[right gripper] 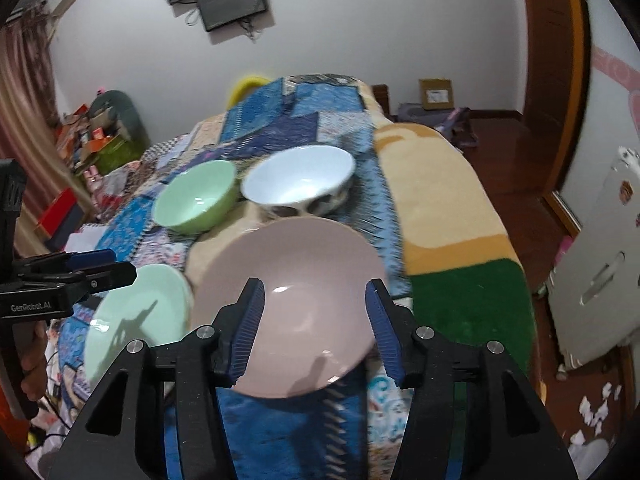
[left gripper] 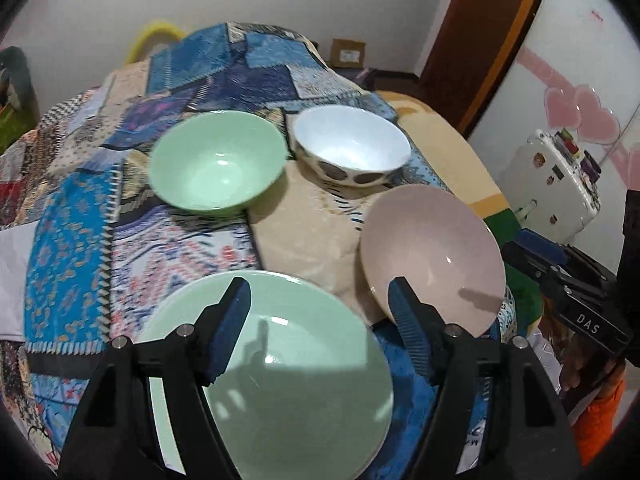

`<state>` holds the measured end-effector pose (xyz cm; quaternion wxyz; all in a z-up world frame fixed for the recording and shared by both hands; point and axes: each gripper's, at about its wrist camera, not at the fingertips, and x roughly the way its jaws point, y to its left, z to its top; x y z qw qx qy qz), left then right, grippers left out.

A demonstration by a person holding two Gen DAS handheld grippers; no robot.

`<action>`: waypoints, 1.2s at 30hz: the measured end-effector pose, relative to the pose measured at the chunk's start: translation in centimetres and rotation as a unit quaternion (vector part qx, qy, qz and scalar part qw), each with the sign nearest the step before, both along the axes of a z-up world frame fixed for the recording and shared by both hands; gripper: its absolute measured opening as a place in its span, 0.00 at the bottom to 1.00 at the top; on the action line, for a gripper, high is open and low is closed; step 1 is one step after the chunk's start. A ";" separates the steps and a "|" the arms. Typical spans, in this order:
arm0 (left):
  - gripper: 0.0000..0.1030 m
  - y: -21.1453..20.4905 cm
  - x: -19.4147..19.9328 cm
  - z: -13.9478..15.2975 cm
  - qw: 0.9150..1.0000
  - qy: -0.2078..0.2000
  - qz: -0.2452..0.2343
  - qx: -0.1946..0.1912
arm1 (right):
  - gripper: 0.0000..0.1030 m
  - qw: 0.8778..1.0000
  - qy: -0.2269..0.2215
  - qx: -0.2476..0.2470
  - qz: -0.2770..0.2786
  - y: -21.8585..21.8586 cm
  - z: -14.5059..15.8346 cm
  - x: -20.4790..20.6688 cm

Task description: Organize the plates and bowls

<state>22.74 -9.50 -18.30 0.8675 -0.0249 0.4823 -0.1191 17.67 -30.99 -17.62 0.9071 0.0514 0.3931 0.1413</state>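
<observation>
Two bowls stand on the bed: a green bowl (left gripper: 218, 166) and a white bowl (left gripper: 352, 146). Two plates lie nearer: a green plate (left gripper: 280, 380) and a pink plate (left gripper: 432, 248).

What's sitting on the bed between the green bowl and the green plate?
Nothing: between the green bowl and green plate only bare patchwork quilt shows, clearest in the left wrist view.

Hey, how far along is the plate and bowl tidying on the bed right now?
Nothing is stacked yet. Done: the green plate and pink plate lie side by side at the near edge, the green bowl and white spotted bowl behind them. In hand: nothing; the left gripper and right gripper have open jaws. Left: any nesting or stacking.
</observation>
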 end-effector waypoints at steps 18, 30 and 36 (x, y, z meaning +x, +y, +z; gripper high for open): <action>0.39 -5.9 4.4 -6.3 0.996 0.060 -0.067 0.015 | 0.31 0.998 0.044 0.034 0.002 -1.3 -4.5 2.0; 0.30 -6.4 4.2 -6.0 0.996 0.058 -0.071 -0.004 | 0.23 0.998 0.050 0.036 -0.004 -0.8 -4.4 2.1; 0.30 -5.4 3.2 -4.1 0.997 0.042 -0.063 -0.016 | 0.23 0.999 0.038 0.037 -0.002 -0.3 -2.9 1.3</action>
